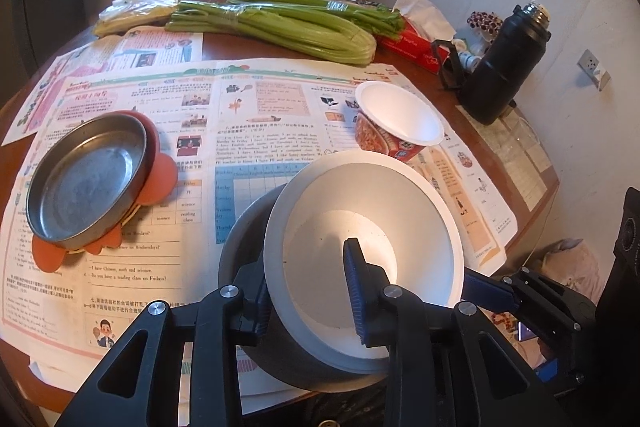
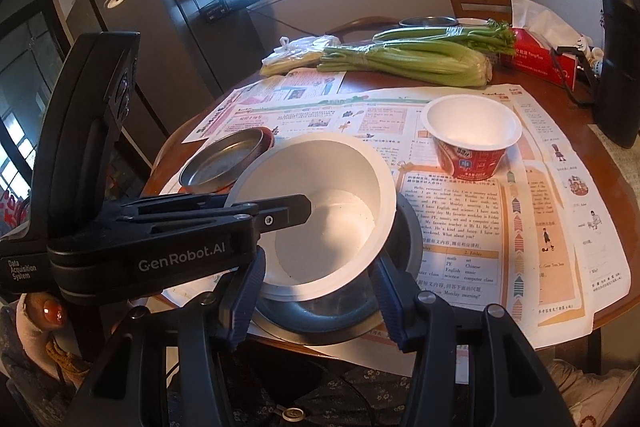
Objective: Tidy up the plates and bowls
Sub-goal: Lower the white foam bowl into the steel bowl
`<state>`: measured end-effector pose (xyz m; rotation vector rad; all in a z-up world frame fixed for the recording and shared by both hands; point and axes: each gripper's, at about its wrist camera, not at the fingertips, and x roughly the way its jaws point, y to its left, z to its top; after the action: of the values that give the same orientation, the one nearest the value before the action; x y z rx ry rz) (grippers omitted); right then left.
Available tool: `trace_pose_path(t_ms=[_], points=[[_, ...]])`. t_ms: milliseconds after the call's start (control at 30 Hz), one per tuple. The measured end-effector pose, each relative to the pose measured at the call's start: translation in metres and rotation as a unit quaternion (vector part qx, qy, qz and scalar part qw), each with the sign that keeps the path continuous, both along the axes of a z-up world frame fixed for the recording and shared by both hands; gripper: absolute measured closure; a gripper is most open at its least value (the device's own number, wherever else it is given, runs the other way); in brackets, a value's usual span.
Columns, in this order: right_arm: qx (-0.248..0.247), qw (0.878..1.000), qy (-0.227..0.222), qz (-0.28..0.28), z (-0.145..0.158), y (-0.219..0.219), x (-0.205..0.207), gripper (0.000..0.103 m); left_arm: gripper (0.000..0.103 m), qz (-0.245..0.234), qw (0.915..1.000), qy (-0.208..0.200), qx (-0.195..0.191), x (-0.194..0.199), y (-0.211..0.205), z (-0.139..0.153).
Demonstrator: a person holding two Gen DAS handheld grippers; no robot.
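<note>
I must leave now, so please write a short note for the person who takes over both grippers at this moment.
Left gripper: shut on the rim of the white bowl, one finger inside.
Right gripper: open, fingers either side of the bowls, holding nothing.
The white bowl sits tilted in the dark metal bowl at the near table edge.
Metal plate lies on an orange mat.
Noodle cup stands alone.
Done: white bowl partly nested.
Left: seat it level, release, then gather plate and cup.
</note>
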<state>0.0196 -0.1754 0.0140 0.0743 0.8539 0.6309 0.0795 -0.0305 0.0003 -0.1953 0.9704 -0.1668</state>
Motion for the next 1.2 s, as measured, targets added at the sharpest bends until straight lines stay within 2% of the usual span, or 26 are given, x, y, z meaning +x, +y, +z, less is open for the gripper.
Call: trace_pose_path(t_ms=[567, 1200], points=[[-0.007, 1.000, 0.018, 0.002, -0.018, 0.003, 0.009, 0.049, 0.071, 0.002, 0.9997, 0.020, 0.013, 0.008, -0.001, -0.017], [-0.029, 1.000, 0.007, -0.011, -0.026, 0.007, 0.011, 0.049, 0.071, 0.012, 0.9995, 0.024, 0.019, 0.011, 0.004, -0.021]])
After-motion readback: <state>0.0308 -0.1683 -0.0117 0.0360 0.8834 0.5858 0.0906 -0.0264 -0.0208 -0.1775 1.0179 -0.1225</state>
